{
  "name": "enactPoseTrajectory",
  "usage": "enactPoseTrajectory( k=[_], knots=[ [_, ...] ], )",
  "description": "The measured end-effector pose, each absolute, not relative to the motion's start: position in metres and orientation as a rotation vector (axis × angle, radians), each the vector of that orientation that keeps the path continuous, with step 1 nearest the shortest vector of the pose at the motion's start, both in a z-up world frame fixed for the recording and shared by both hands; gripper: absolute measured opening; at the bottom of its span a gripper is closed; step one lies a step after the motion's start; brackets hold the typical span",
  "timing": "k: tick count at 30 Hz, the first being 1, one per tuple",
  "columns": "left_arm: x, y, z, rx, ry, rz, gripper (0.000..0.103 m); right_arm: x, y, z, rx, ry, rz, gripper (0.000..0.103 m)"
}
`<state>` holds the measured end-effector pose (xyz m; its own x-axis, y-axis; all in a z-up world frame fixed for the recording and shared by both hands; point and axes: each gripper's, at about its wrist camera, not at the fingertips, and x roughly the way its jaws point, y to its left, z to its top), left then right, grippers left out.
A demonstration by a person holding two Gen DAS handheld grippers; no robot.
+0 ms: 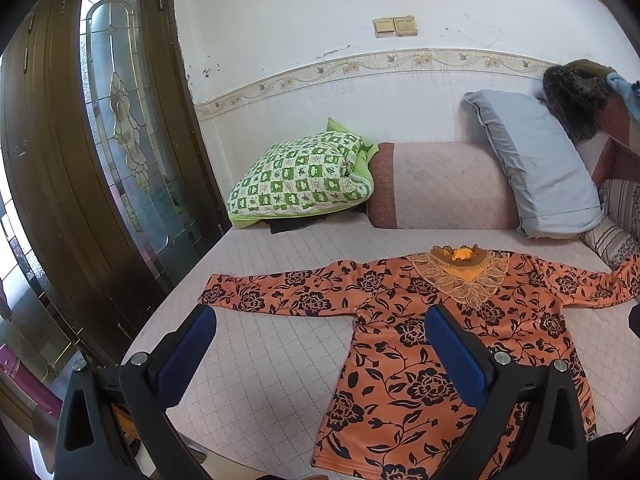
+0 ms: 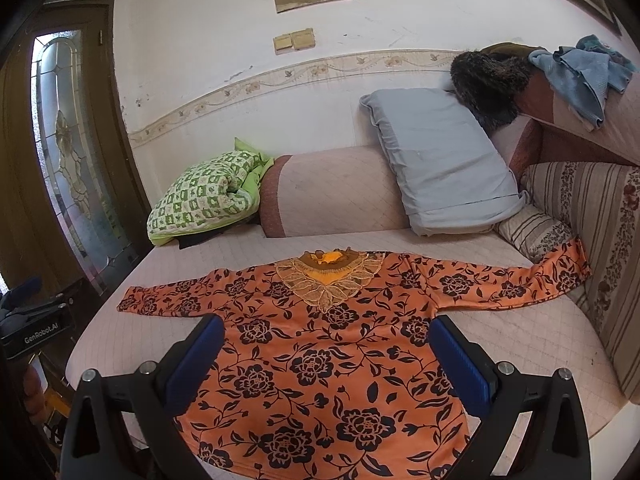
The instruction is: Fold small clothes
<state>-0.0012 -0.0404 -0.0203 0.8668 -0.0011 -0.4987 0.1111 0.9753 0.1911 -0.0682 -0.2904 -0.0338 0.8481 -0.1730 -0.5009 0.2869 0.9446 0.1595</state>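
**A:** Start at the claws. How do they stand?

**B:** The left claw [image 1: 320, 340] has its blue pads [image 1: 188, 356] wide apart, holding nothing; it hangs over the lower centre of the left wrist view, one pad above bare bed, the other above the garment's side. The right claw [image 2: 326, 354] is likewise spread and empty, both pads framing the garment's body at lower centre of the right wrist view.

**B:** Outward from there lies the task's thing: an orange floral top [image 2: 320, 360], spread flat and face up on the quilted bed [image 1: 260, 360], collar toward the wall, hem toward the viewer, both sleeves stretched sideways.

**A:** Progress?

**B:** By my judgement, nothing is folded yet. The top is laid out and smoothed; no sleeve has been brought in, no body fold made. All folding remains, probably beginning with a sleeve.

**A:** What does each view add?

**B:** The right wrist view shows the whole right-hand sleeve [image 2: 520, 280], whose cuff climbs onto the striped cushion [image 2: 592, 216] at right; the left view crops that cuff at its edge. It also catches the other device at far left and a blue cloth [image 2: 580, 76] at upper right. The left wrist view shows more of the left sleeve [image 1: 272, 288], bare bed beside it, and the glazed door [image 1: 120, 120] at left. Both show the green checked pillow [image 1: 304, 172] and grey pillow [image 1: 536, 160] against the wall.
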Motion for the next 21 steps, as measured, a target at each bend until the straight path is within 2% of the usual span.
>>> enactPoseTrajectory(
  k=[17, 19, 21],
  knots=[
    [0.019, -0.073, -0.039, 0.261, 0.561, -0.094, 0.103, -0.062, -0.327, -0.052, 0.295, 0.523, -0.279, 0.103],
    [0.031, -0.079, -0.053, 0.245, 0.637, -0.166, 0.103, -0.060, -0.338, -0.058, 0.302, 0.533, -0.293, 0.103],
    [0.048, -0.086, -0.082, 0.191, 0.799, -0.293, 0.103, -0.057, -0.355, -0.069, 0.307, 0.546, -0.314, 0.103]
  ],
)
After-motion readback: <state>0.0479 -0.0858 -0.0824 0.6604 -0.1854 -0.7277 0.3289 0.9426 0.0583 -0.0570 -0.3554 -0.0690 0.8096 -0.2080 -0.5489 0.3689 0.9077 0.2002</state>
